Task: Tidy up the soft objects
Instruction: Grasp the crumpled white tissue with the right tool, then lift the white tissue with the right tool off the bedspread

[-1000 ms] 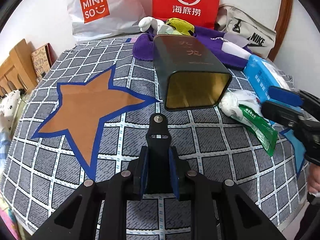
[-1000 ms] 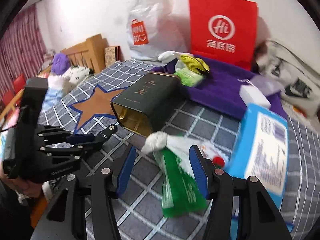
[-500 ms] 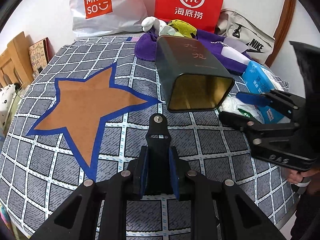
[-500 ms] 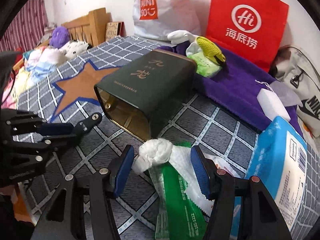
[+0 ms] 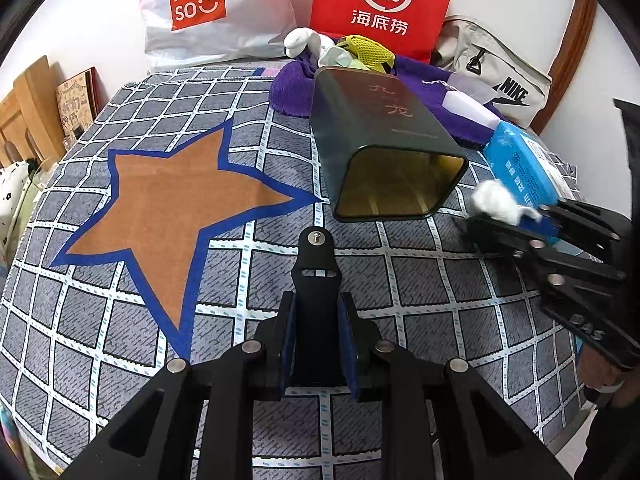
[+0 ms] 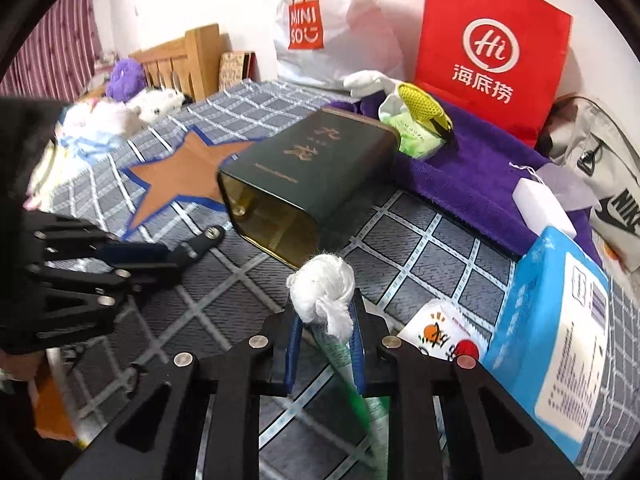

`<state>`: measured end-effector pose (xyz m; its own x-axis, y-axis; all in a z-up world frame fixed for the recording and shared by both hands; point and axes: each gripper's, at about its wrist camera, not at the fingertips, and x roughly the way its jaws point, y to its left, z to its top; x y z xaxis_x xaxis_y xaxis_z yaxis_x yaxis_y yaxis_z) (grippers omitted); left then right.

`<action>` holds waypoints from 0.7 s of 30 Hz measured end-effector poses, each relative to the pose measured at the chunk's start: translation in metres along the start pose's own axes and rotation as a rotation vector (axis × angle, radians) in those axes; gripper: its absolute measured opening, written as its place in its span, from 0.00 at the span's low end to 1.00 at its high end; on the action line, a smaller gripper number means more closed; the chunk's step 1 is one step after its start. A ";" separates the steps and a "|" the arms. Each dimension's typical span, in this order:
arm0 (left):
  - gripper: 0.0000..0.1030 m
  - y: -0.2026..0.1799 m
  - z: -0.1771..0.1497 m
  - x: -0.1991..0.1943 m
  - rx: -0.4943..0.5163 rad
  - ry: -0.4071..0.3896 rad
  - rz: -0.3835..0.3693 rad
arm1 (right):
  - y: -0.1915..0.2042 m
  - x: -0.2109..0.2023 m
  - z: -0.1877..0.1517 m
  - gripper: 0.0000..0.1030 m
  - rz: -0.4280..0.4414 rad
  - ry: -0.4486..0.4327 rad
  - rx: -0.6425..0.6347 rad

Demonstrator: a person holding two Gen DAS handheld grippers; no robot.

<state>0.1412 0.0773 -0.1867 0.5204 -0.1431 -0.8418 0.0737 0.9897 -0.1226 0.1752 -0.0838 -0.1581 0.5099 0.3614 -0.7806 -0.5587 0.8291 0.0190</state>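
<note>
At lower centre of the right wrist view, the right gripper is closing, its jaws pinching the green-and-white plastic packet of white cotton just before the dark green open-mouthed metal tin. The left gripper is clenched on nothing above the grey checked cloth.

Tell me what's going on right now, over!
Right gripper closing on the white cotton wad. Left gripper shut, holding nothing. Dark green tin lies on its side, mouth open towards the grippers. Path clear.

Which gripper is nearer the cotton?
Right. The right gripper has the cotton between its closing jaws; the left gripper sits apart, facing the tin.
</note>
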 end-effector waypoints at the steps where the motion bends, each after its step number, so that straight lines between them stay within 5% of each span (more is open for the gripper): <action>1: 0.19 0.000 -0.001 -0.001 -0.004 0.000 -0.003 | -0.002 -0.006 -0.002 0.20 0.019 -0.015 0.026; 17: 0.19 -0.008 -0.011 -0.017 -0.040 -0.011 -0.063 | -0.027 -0.072 -0.044 0.20 0.037 -0.098 0.192; 21: 0.19 -0.015 -0.013 -0.014 -0.028 0.003 -0.048 | -0.028 -0.061 -0.059 0.20 0.093 -0.040 0.209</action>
<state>0.1220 0.0640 -0.1796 0.5147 -0.1901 -0.8360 0.0747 0.9813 -0.1771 0.1211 -0.1546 -0.1481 0.4903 0.4539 -0.7441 -0.4592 0.8601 0.2221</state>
